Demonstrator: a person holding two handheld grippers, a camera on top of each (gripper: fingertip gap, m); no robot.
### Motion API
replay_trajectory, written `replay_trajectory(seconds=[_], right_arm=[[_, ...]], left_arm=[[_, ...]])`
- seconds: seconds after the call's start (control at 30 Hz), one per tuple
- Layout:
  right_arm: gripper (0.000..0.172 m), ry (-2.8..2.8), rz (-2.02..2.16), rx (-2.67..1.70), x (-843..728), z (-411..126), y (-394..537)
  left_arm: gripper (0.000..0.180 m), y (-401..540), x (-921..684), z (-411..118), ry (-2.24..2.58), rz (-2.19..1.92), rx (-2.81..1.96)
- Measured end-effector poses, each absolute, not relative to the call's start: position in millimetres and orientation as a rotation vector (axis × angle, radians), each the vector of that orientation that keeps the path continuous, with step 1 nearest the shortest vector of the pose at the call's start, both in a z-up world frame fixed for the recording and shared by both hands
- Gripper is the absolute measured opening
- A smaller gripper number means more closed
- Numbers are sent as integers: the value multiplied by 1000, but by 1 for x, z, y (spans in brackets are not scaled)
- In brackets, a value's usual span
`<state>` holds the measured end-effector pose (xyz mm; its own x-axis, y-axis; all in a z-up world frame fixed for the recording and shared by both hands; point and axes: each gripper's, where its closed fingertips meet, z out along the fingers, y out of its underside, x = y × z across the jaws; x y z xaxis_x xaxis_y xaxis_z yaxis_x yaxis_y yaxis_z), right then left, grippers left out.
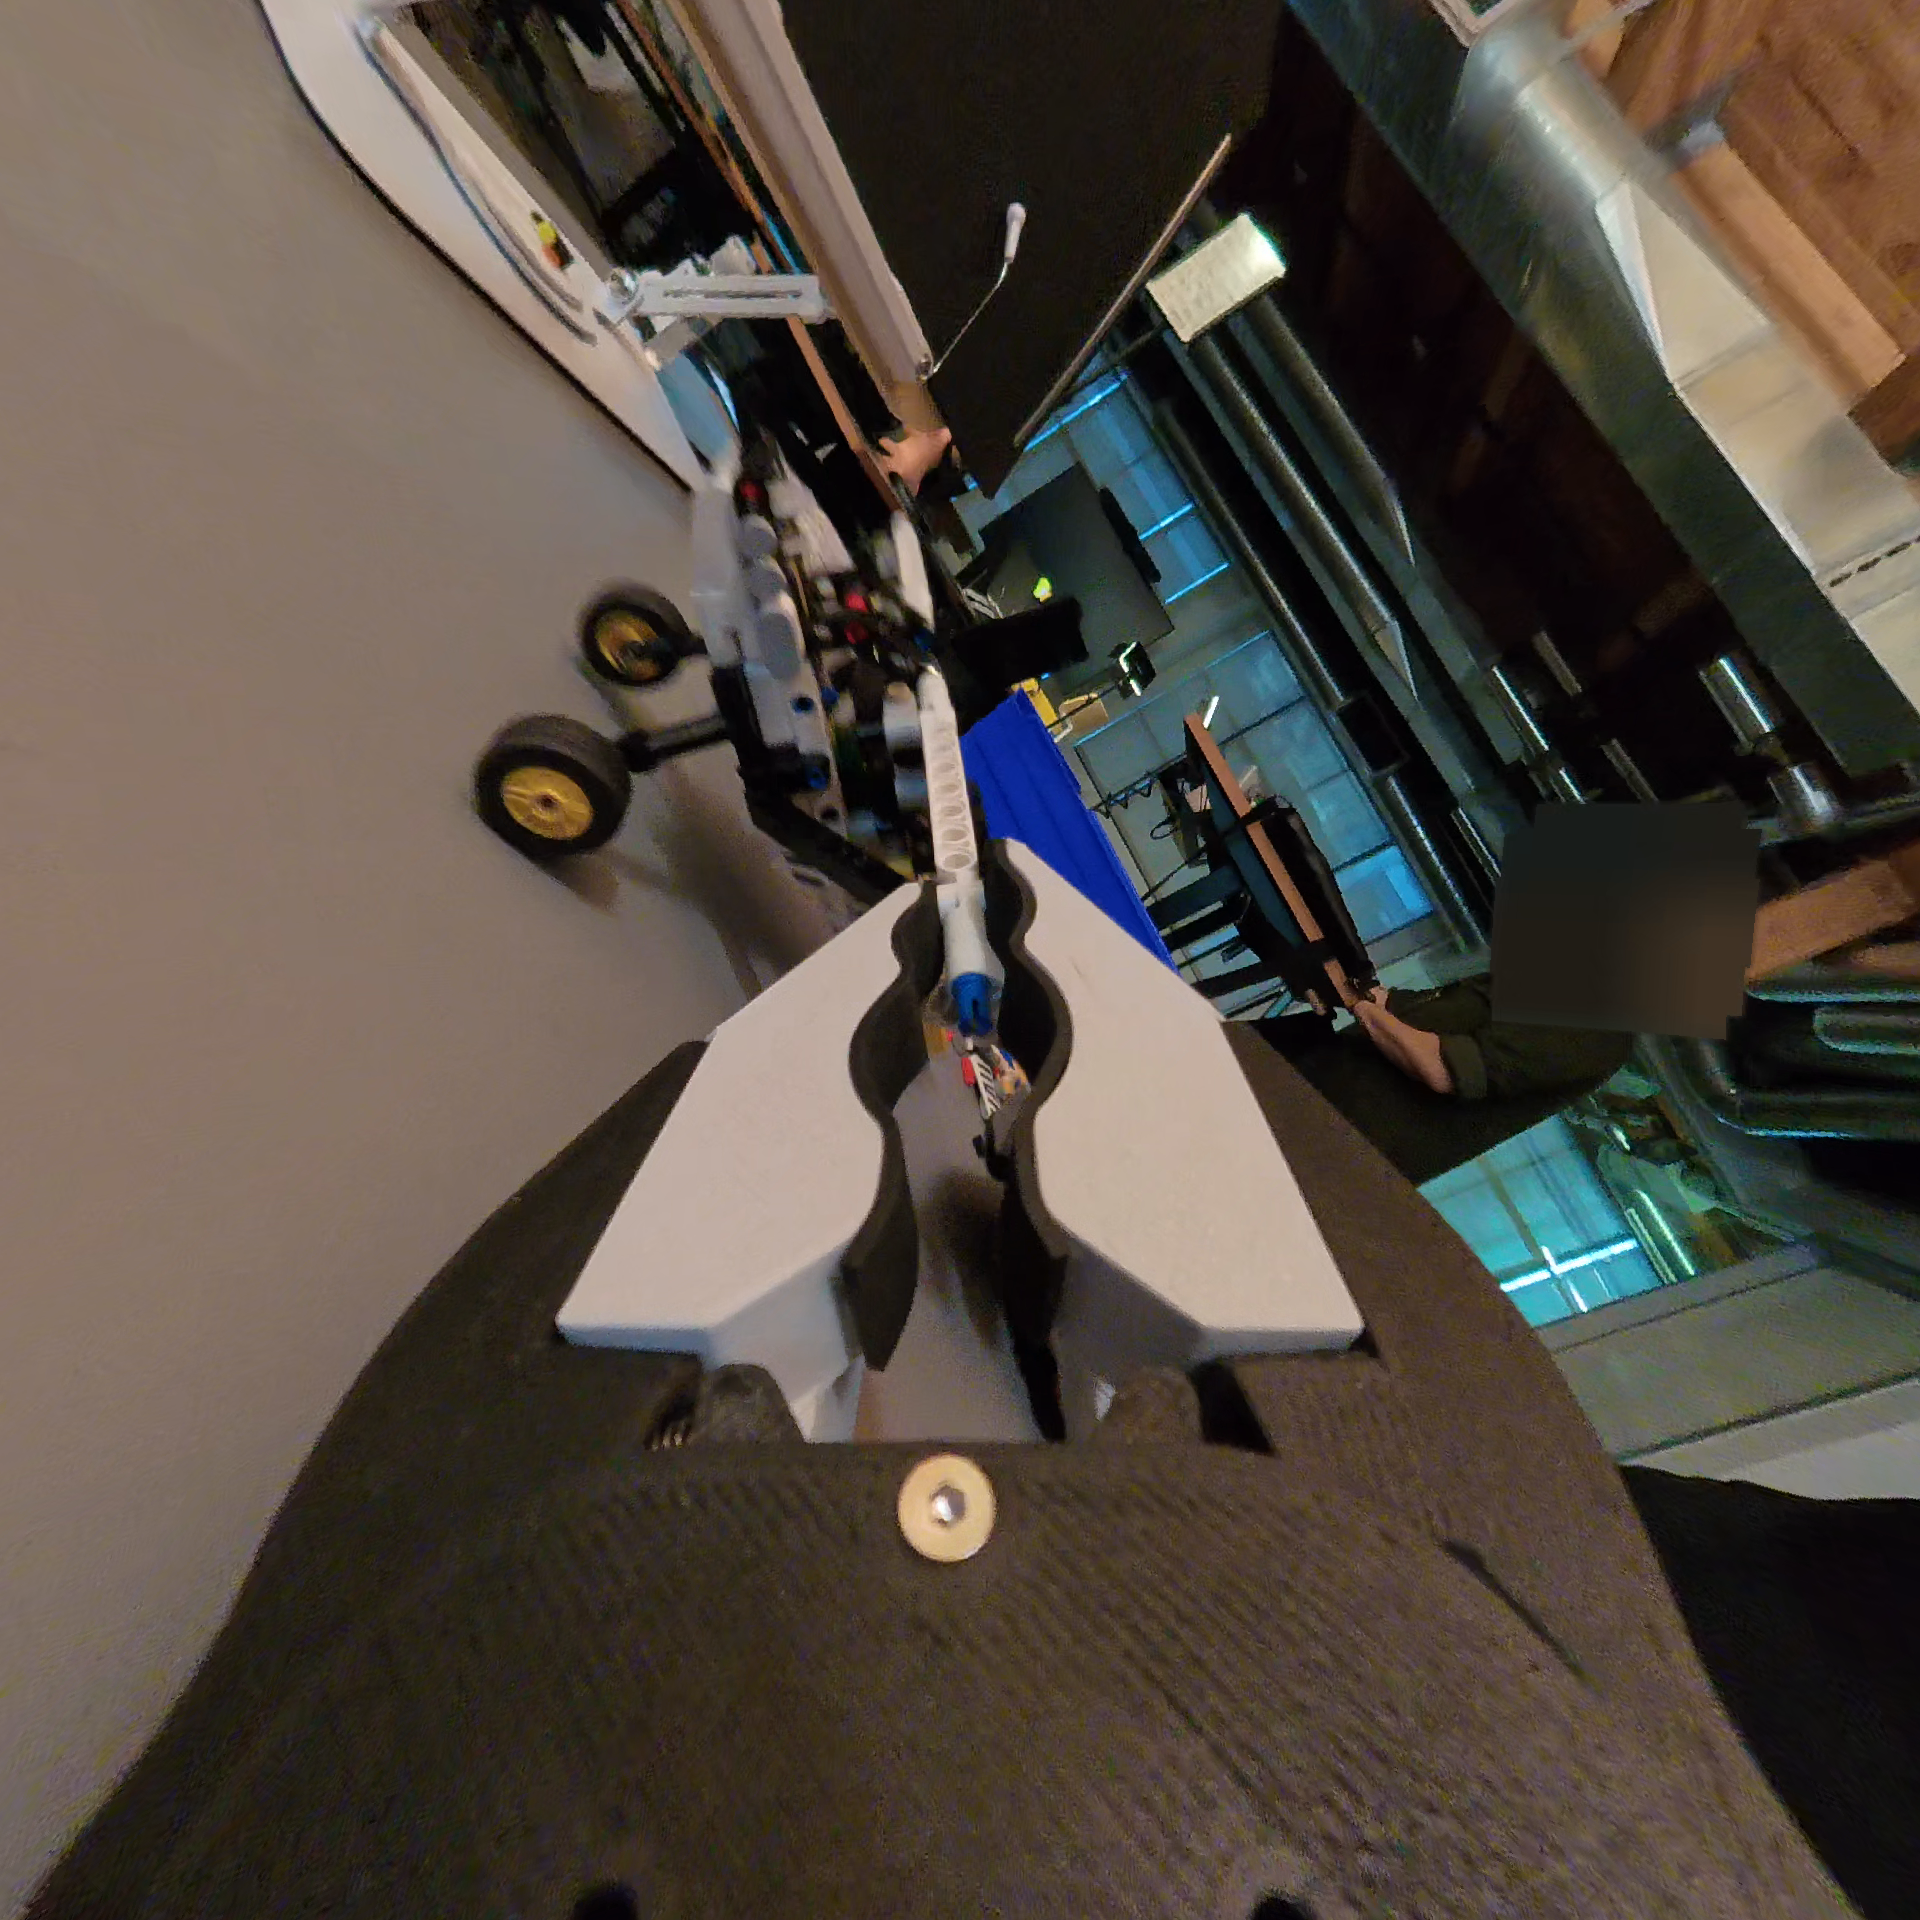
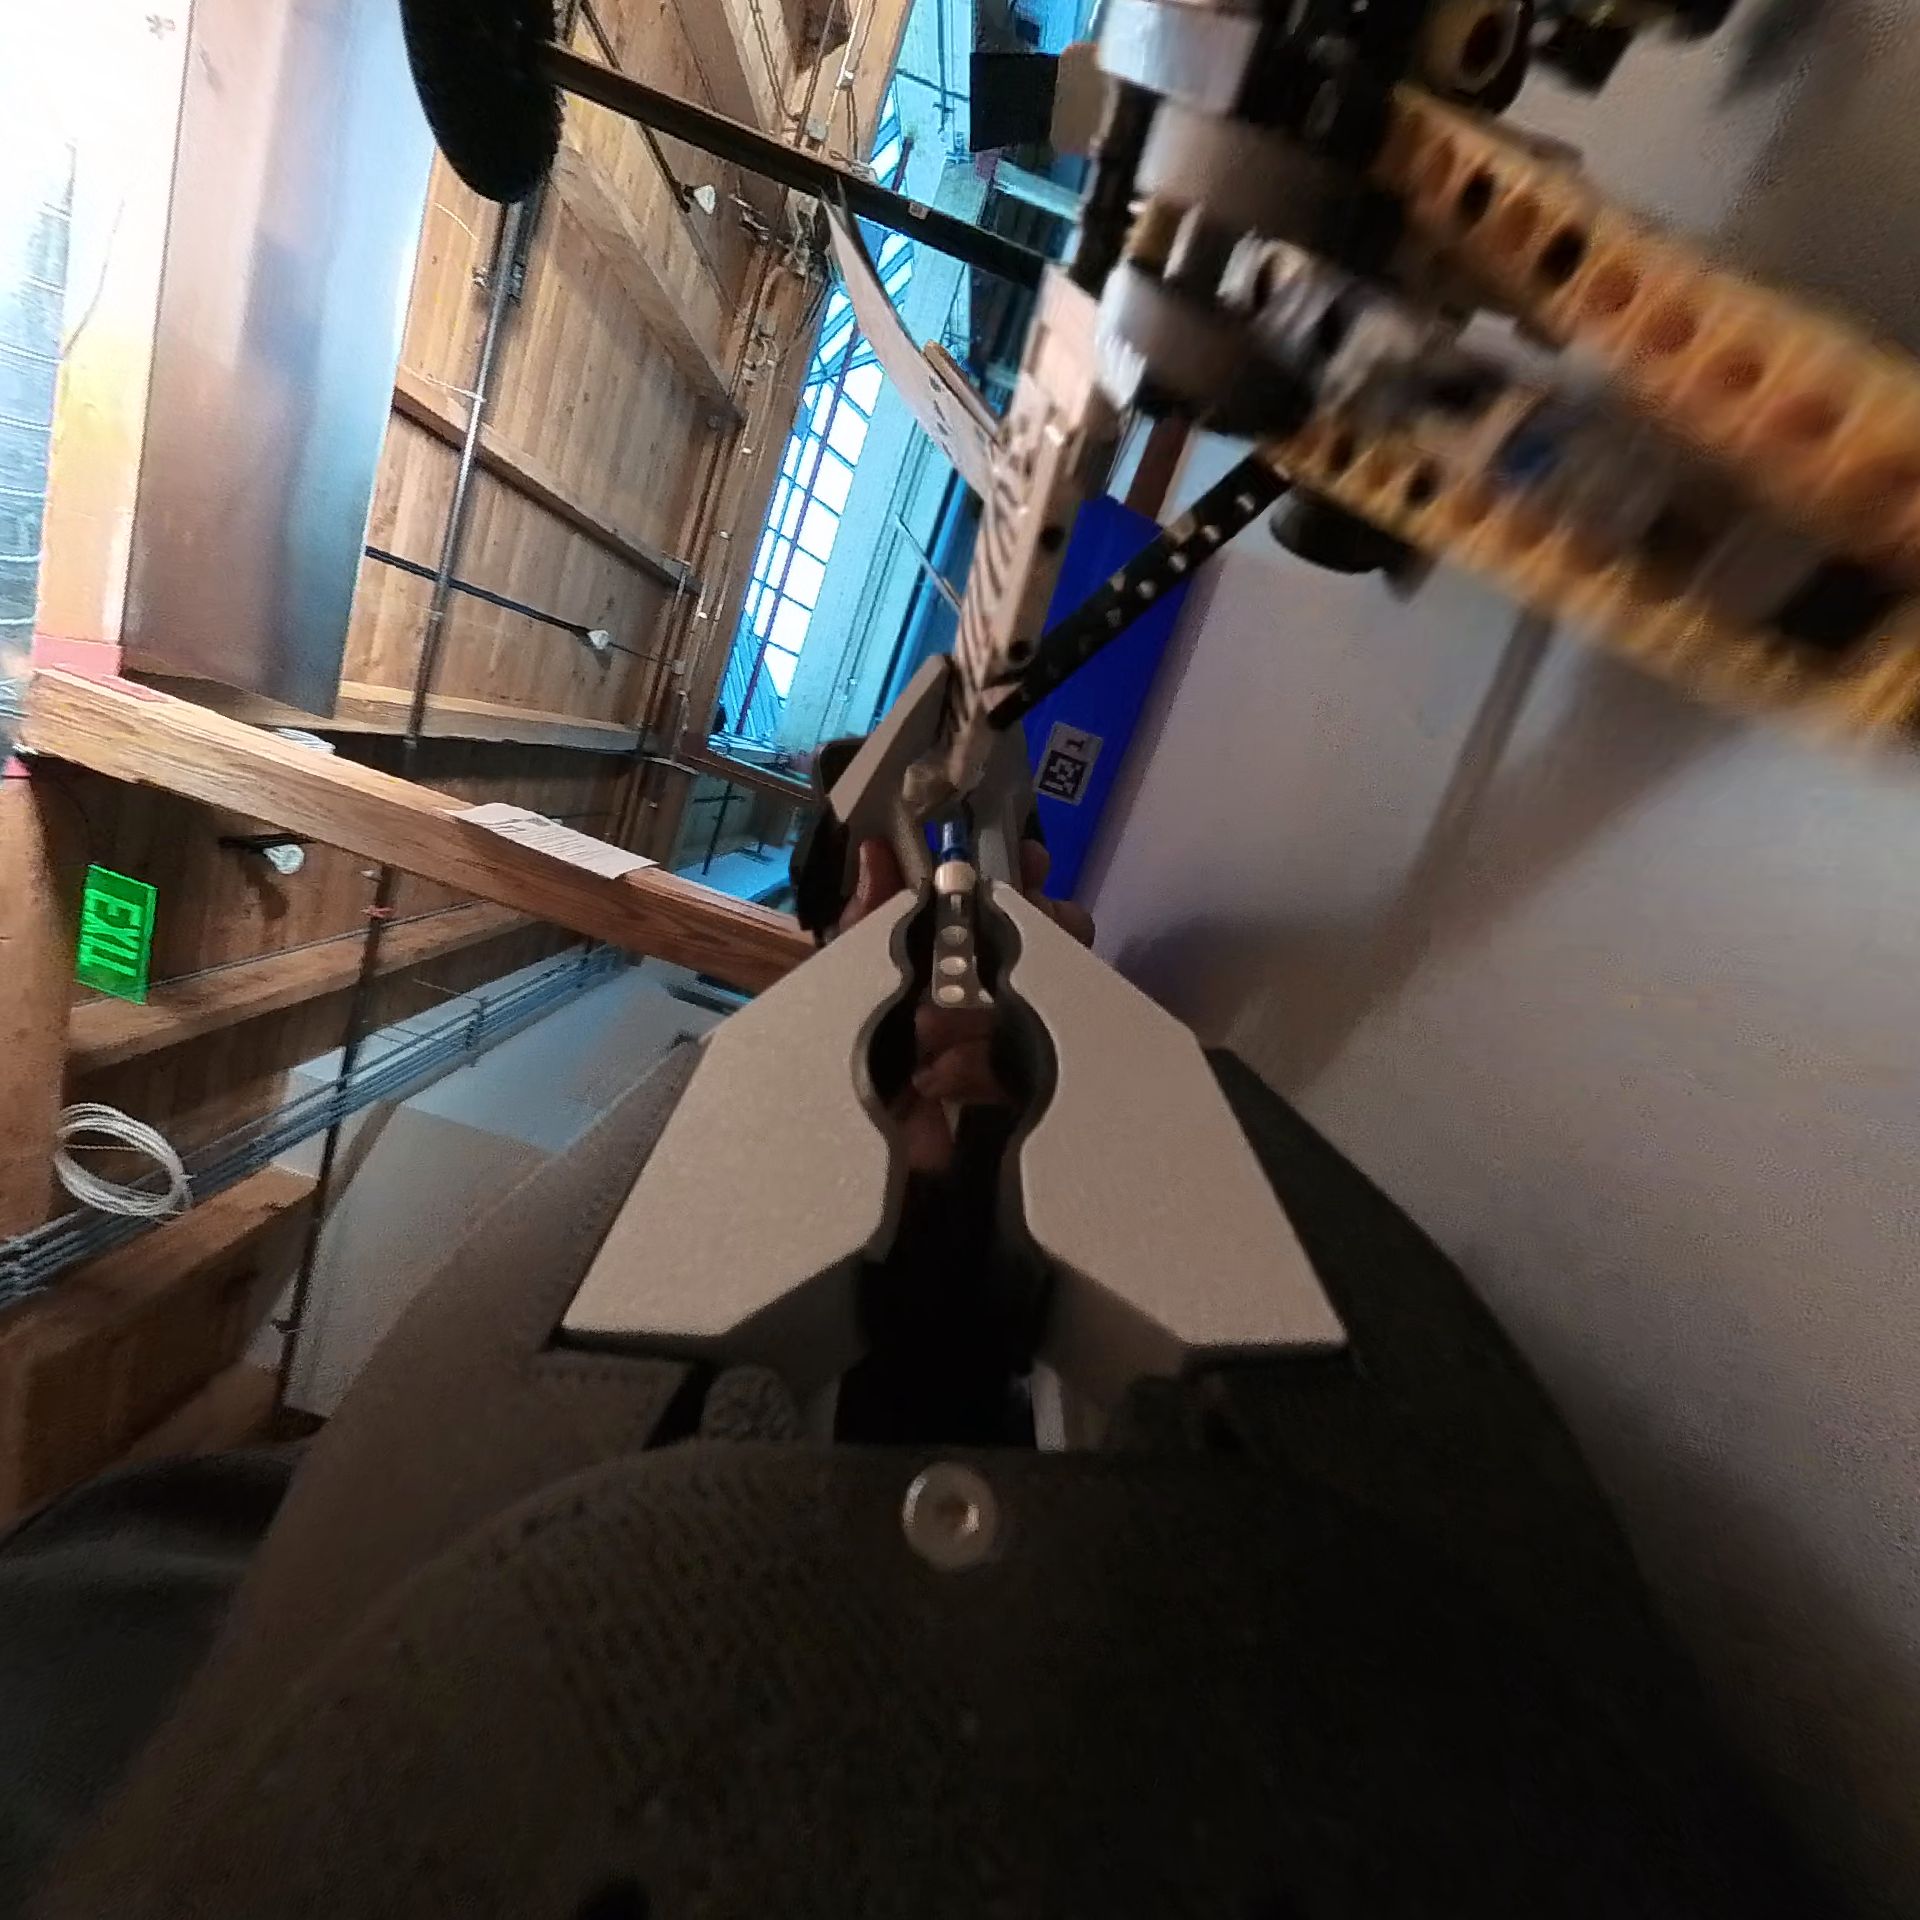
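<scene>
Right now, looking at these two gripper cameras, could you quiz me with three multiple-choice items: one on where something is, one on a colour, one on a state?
1. Where does the left gripper grip the toy vehicle?
A. a wheel
B. the white holed beam
C. the blue panel

2. What colour are the wheel hubs?
A. gold
B. red
C. green

3. How do the right gripper's fingers stand?
A. wide apart with nothing between them
B. closed on a small grey holed piece
C. out of sight

Answers:
1 B, the white holed beam runs down between its fingers.
2 A, both wheels have gold centres.
3 B, the grey holed piece sits clamped between them.
</scene>
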<state>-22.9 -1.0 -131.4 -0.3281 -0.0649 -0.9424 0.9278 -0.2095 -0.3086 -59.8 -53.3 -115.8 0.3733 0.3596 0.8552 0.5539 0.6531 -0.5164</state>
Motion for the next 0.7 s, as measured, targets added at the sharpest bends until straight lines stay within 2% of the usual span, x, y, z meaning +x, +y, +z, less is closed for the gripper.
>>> replay_trajectory(seconds=[0.33, 0.5, 0.6, 0.63, 0.7], right_arm=[[5, 1376, -1735, 984, -12, -118, 8], [5, 1644, -1884, 916, -14, -114, 30], [4, 1914, -2031, 806, -12, -110, 48], [5, 2012, -2111, 741, -10, -105, 54], [5, 2225, -2257, 625, -9, -97, 66]], left_arm=[[10, -44, -50, -120, -1214, -154, -986], [46, -53, -46, -113, -1240, -45, -1024], [59, -55, -36, -100, -1212, 184, -1129], [58, -51, -32, -92, -1174, 277, -1167], [43, -25, -16, -74, -1017, 369, -1233]])
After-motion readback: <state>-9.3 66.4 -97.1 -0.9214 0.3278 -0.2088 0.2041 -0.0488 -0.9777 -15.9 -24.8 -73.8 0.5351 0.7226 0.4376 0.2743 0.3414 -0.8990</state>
